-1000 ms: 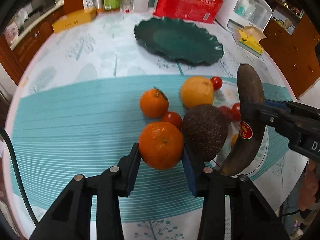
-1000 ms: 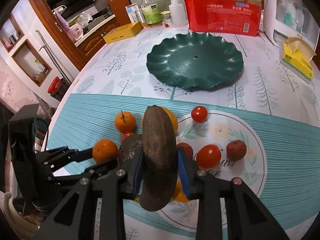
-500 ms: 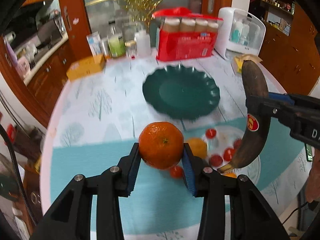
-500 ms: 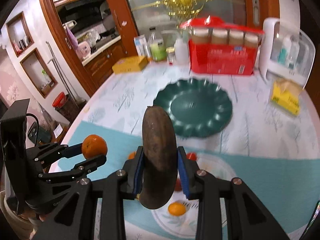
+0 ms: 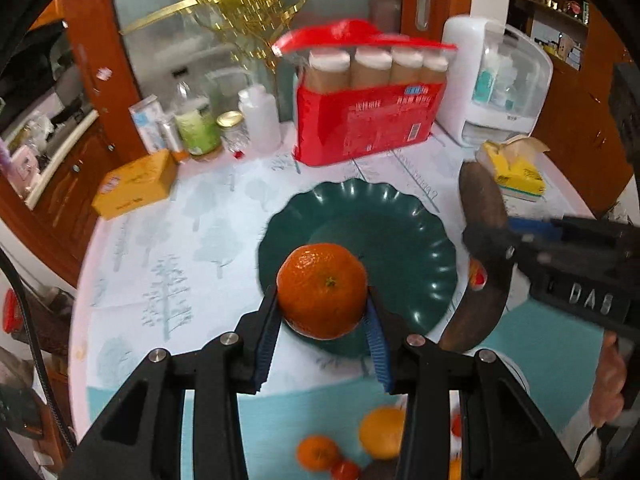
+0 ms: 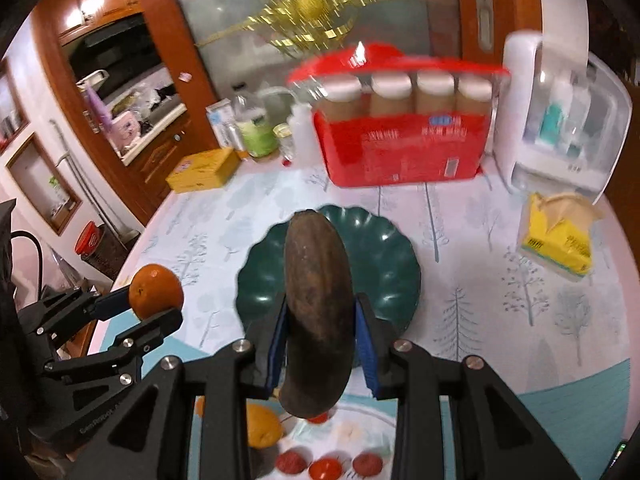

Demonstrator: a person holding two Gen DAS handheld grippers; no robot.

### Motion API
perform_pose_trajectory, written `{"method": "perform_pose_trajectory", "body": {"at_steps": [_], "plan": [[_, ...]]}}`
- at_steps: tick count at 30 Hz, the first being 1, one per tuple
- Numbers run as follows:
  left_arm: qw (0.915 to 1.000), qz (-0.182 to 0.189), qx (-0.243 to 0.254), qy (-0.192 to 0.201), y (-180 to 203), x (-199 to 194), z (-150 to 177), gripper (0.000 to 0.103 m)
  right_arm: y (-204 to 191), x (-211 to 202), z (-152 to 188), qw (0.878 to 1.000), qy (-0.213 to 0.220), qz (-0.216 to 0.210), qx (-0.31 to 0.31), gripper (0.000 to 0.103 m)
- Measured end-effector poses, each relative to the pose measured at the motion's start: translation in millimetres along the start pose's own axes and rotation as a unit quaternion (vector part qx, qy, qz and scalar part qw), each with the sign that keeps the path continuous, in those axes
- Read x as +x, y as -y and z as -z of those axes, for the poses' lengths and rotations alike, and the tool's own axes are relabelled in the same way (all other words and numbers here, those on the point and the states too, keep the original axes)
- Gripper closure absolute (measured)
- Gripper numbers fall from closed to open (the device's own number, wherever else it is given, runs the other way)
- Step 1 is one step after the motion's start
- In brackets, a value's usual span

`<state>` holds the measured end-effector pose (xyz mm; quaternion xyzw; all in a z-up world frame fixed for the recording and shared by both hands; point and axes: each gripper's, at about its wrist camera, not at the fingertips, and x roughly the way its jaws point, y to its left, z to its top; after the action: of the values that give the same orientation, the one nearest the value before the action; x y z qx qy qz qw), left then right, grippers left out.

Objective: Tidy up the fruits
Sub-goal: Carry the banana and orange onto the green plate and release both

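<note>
My left gripper (image 5: 322, 312) is shut on an orange mandarin (image 5: 322, 290) and holds it in the air above the near rim of the dark green scalloped plate (image 5: 404, 240). My right gripper (image 6: 320, 328) is shut on a brown overripe banana (image 6: 318, 304), held upright above the same plate (image 6: 384, 264). In the left wrist view the banana (image 5: 482, 256) hangs at the plate's right edge. In the right wrist view the mandarin (image 6: 155, 291) sits to the left. More fruit lies below: an orange (image 5: 382, 432), a small mandarin (image 5: 318, 452), tomatoes (image 6: 325, 468).
Behind the plate stand a red pack of cups (image 5: 368, 116), a white dispenser (image 5: 496, 88), bottles and jars (image 5: 200, 124). A yellow box (image 5: 136, 184) lies at the left, a yellow tissue pack (image 6: 560, 236) at the right. The round table's edge (image 5: 80, 292) curves at the left.
Both grippers have lifted their fruit off the teal mat and carried it forward to above the green plate. The remaining fruit has dropped to the bottom of both views.
</note>
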<state>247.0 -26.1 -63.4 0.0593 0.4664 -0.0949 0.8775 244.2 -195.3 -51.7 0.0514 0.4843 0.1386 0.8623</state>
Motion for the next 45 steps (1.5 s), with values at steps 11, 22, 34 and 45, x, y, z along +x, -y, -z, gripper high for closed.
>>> {"method": "perform_pose_trajectory", "body": {"at_steps": [11, 22, 34, 45], "plan": [[0.9958, 0.019, -0.026, -0.085, 10.6, 122.7, -7.6, 0.064, 29.9, 111.5, -5.4, 0.995, -0.086, 0.03, 0.031, 0.071], [0.9966, 0.013, -0.009, -0.081, 19.5, 129.8, -2.8, 0.019, 28.2, 139.8, -9.3, 0.994, -0.085, 0.067, 0.023, 0.062], [0.9975, 0.003, -0.045, -0.054, -1.6, 75.2, -6.4, 0.012, 24.5, 82.0, -11.9, 0.998, -0.049, 0.037, 0.032, 0.057], [0.9969, 0.012, -0.068, -0.039, -4.3, -0.7, 13.7, 0.009, 2.5, 4.6, 19.8, 0.999, -0.022, 0.042, 0.016, 0.057]]}}
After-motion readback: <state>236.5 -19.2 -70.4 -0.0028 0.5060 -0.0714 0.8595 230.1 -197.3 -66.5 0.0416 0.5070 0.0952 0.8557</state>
